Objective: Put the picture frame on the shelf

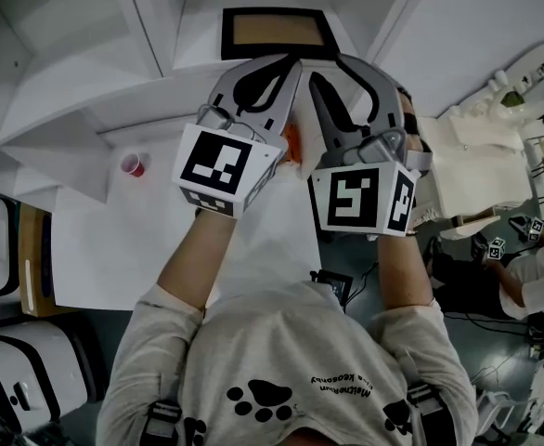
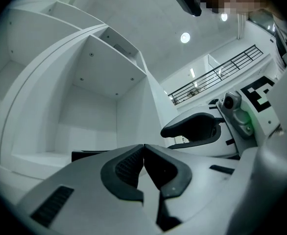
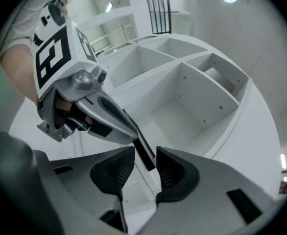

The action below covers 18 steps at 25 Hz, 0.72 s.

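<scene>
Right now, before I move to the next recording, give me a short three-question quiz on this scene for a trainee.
1. True or false: the right tool has its jaws pressed together.
2. What colour is the cup on the table? A) blue B) pink C) green
3. Fill in: the picture frame has a black border and a ____ middle.
Key: 1 false, the jaws stand apart with the frame's dark edge between them; 2 B; 3 brown.
</scene>
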Available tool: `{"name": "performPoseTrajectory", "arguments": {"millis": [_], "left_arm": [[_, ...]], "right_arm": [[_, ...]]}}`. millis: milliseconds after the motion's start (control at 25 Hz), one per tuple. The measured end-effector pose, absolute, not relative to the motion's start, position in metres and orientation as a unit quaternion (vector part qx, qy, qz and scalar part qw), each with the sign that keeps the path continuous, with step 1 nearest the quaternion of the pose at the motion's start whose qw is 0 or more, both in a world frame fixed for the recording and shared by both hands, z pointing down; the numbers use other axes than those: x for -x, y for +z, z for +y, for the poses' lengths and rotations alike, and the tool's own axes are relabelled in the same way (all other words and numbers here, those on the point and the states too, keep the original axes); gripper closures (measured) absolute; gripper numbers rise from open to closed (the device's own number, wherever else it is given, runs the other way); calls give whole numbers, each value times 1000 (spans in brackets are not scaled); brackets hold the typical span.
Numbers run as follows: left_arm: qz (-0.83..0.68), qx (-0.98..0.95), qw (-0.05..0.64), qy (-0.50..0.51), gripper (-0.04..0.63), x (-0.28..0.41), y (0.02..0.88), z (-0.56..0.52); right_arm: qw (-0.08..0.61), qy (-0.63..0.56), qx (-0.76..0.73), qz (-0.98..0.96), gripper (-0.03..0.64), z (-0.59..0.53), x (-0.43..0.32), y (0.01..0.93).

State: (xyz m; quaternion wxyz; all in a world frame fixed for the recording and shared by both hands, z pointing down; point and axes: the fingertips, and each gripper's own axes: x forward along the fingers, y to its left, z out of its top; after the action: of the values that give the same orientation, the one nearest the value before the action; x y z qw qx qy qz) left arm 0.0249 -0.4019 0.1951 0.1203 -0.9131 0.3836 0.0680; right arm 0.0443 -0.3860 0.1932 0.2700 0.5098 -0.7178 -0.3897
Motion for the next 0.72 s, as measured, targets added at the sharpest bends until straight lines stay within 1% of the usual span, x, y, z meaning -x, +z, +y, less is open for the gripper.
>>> {"name": "performPoseTrajectory", "arguments": {"millis": [80, 200, 320, 400, 560, 640, 720], "left_arm": [[385, 912, 120, 67, 574, -23, 195, -396], [388, 911, 121, 68, 574, -20, 195, -386], [392, 909, 122, 68, 575, -13, 195, -375], [395, 908, 123, 68, 574, -9, 195, -366], [404, 903, 128, 71, 574, 1, 194, -349], [409, 901, 128, 74, 574, 6, 195, -341], [411, 900, 126, 78, 574, 11, 197, -334]], "right_arm": [[237, -367, -519, -735, 473, -384, -43, 192], [190, -354, -530, -747, 530, -377, -41, 185], [144, -342, -537, -758, 561, -368, -37, 180], [106, -328, -539, -769, 574, -361, -34, 177], [4, -267, -542, -797, 583, -345, -33, 171], [-28, -236, -541, -807, 584, -339, -35, 173], [-41, -212, -540, -814, 584, -332, -38, 179]]}}
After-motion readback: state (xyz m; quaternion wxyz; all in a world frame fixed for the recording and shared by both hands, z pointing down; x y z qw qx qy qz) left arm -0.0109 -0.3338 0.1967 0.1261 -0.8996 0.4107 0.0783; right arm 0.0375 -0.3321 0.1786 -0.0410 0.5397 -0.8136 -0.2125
